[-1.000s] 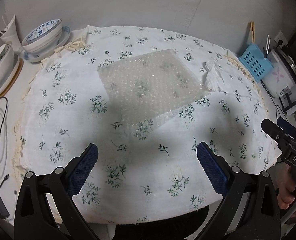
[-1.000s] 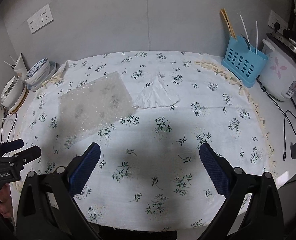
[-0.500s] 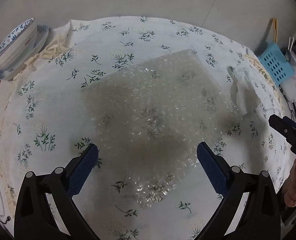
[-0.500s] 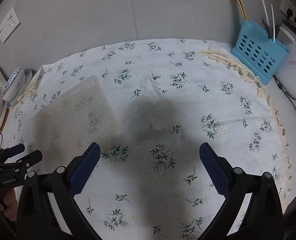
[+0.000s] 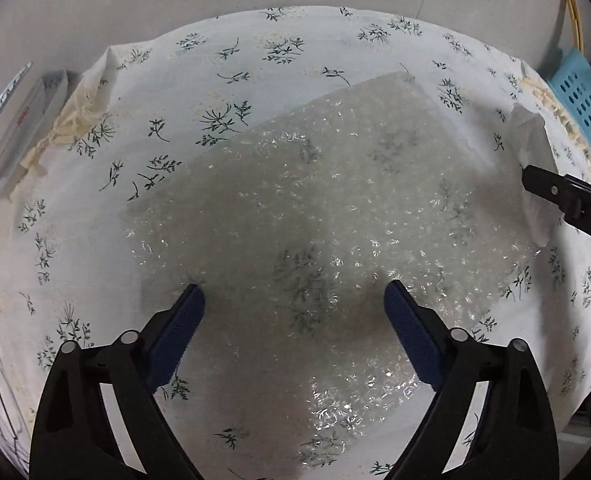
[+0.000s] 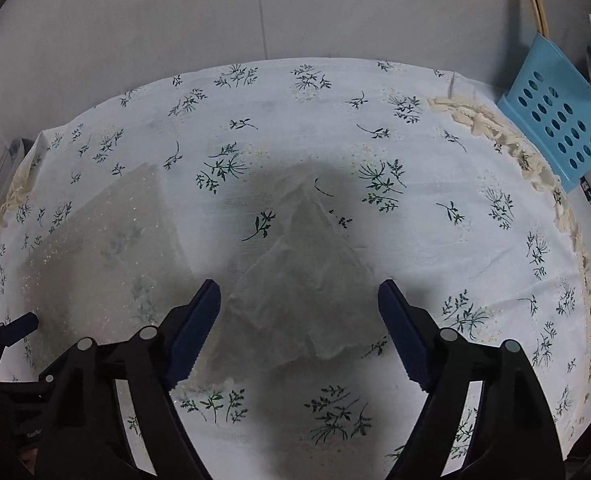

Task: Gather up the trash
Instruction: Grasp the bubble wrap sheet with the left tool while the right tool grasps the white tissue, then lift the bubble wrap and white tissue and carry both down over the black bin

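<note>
**Operator:** Both of my grippers have dropped from a high view of the desk to just above the two pieces of trash. My left gripper (image 5: 293, 294) now sits low over the sheet of bubble wrap (image 5: 335, 208), and my right gripper (image 6: 298, 292) is over the crumpled tissue (image 6: 299, 280).

**Observer:** Is anything picked up yet?

**Operator:** No. Both pieces lie flat on the flowered cloth (image 6: 335, 120) that covers the desk. The bubble wrap is left of centre, with the tissue just beside its right edge. Neither one looks lifted.

**Observer:** How do the jaws stand?

**Operator:** Apart on both sides, though they have just been closing a little. On the left, the bubble wrap lies between and under the pads, which press on nothing I can see. On the right, the tissue lies between the pads, and they do not pinch it yet.

**Observer:** So how far along are you?

**Operator:** Early, I judge. The reach looks about done, and the grasps, the lifts and the carrying away are all left. I see no bin in either view, so I cannot say where the trash goes.

**Observer:** Anything else to collect?

**Operator:** Not that I can tell. The blue basket (image 6: 559, 120) at the far right and the bowls (image 5: 7, 120) at the far left look like kitchen things, not trash.
</note>
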`<state>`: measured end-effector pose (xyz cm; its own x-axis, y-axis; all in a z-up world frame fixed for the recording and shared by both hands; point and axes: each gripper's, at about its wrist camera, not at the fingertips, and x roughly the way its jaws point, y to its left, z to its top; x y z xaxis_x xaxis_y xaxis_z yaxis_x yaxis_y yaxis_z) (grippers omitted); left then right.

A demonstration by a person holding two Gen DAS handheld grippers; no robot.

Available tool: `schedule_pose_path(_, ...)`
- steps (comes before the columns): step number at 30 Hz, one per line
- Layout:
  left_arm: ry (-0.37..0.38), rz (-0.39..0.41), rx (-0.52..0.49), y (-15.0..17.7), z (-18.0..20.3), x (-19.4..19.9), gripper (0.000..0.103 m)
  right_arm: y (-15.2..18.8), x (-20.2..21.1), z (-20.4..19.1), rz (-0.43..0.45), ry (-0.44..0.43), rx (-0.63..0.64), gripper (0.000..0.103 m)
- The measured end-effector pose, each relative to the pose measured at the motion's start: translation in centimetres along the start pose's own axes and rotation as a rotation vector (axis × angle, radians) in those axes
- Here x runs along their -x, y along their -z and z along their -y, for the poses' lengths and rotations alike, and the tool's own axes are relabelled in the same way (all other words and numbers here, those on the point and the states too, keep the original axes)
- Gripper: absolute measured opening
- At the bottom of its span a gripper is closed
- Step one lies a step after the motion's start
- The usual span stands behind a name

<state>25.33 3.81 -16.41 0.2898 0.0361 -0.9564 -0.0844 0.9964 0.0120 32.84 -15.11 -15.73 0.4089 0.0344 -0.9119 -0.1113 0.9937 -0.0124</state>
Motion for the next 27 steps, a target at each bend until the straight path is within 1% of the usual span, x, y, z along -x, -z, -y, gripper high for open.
schedule_pose_path(2,-0.006,-0.008,-0.009,-0.1,0.4,0.1,0.078,0.0,-0.6,-0.1,-0.019,0.007,0.004,0.063)
schedule_pose_path(4,-0.010,-0.019,-0.019,-0.3,0.8,0.2,0.066,0.1,-1.1,-0.3,-0.039,0.007,0.010,0.055)
schedule_pose_path(6,-0.008,-0.026,-0.023,-0.4,1.0,0.4,0.059,0.2,-1.1,-0.5,-0.040,0.021,0.028,0.052)
schedule_pose_path(7,-0.008,-0.028,-0.024,-0.5,1.1,0.5,0.056,0.2,-1.1,-0.7,-0.039,0.018,0.037,0.048)
schedule_pose_path(8,-0.008,-0.028,-0.026,-0.6,1.3,0.5,0.054,0.2,-1.1,-0.8,-0.040,0.015,0.040,0.044)
schedule_pose_path(9,-0.010,-0.027,-0.031,-0.6,1.5,0.5,0.050,0.2,-1.0,-0.8,-0.041,0.014,0.040,0.043)
schedule_pose_path(10,-0.009,-0.027,-0.037,-0.6,1.8,0.6,0.044,0.2,-1.0,-0.8,-0.040,0.016,0.037,0.039)
schedule_pose_path(11,-0.007,-0.028,-0.043,-1.0,1.8,0.3,0.040,0.2,-0.9,-0.7,-0.039,0.019,0.033,0.035)
schedule_pose_path(12,-0.007,-0.029,-0.051,-1.0,2.1,0.4,0.034,0.2,-0.9,-0.6,-0.039,0.018,0.027,0.034)
schedule_pose_path(13,-0.006,-0.030,-0.055,-1.0,2.2,0.5,0.027,0.2,-0.8,-0.5,-0.038,0.019,0.020,0.030)
schedule_pose_path(14,-0.003,-0.030,-0.056,-1.1,2.3,0.5,0.025,0.2,-0.8,-0.3,-0.036,0.024,0.015,0.025)
schedule_pose_path(15,-0.001,-0.031,-0.054,-1.2,2.3,0.5,0.021,0.2,-0.8,-0.2,-0.034,0.026,0.014,0.022)
schedule_pose_path(17,0.003,-0.032,-0.051,-1.4,2.5,0.4,0.016,0.2,-0.7,0.1,-0.030,0.029,0.009,0.014)
schedule_pose_path(19,0.009,-0.032,-0.044,-1.7,2.5,0.5,0.011,0.2,-0.6,0.5,-0.028,0.027,0.000,0.009)
schedule_pose_path(26,0.040,-0.019,-0.035,-1.5,1.5,1.4,0.010,0.1,0.6,1.4,0.011,0.026,-0.010,0.008)
schedule_pose_path(27,0.044,-0.015,-0.032,-1.1,1.1,1.7,0.010,0.1,0.8,1.5,0.015,0.028,-0.008,0.008)
